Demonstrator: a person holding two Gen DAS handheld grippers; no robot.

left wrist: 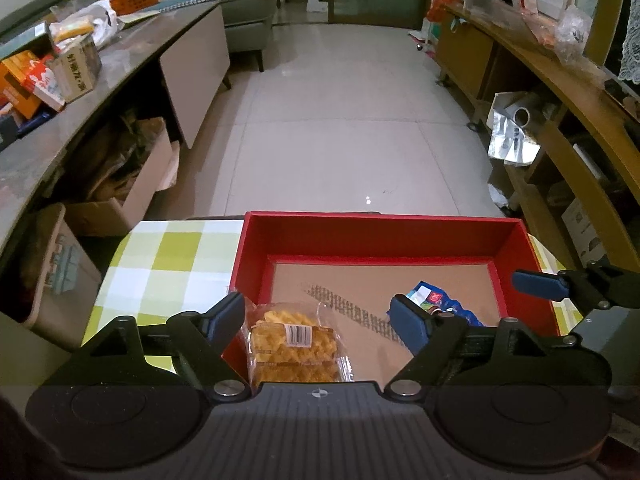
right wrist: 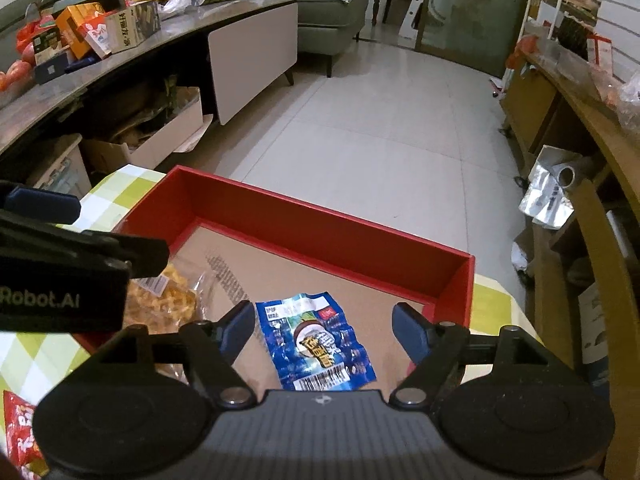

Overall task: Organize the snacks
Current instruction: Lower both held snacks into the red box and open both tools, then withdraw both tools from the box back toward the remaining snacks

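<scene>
- Inside the red box (right wrist: 256, 216), on its cardboard floor, the blue snack packet (right wrist: 316, 344) is lying between the wide-open jaws of the right gripper (right wrist: 324, 330), untouched, its long axis running near-to-far.
- Left of it, the clear pastry pack (left wrist: 294, 342) is sitting in the box's near left corner, just right of the left pad of the left gripper (left wrist: 318, 314) (also spread wide, gripping nothing).
- Each gripper is hovering nearest its own packet.

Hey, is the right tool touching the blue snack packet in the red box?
Apart. The right wrist view shows the right tool open, with brown box floor visible between each finger and the blue snack packet, which lies flat in the red box.
</scene>
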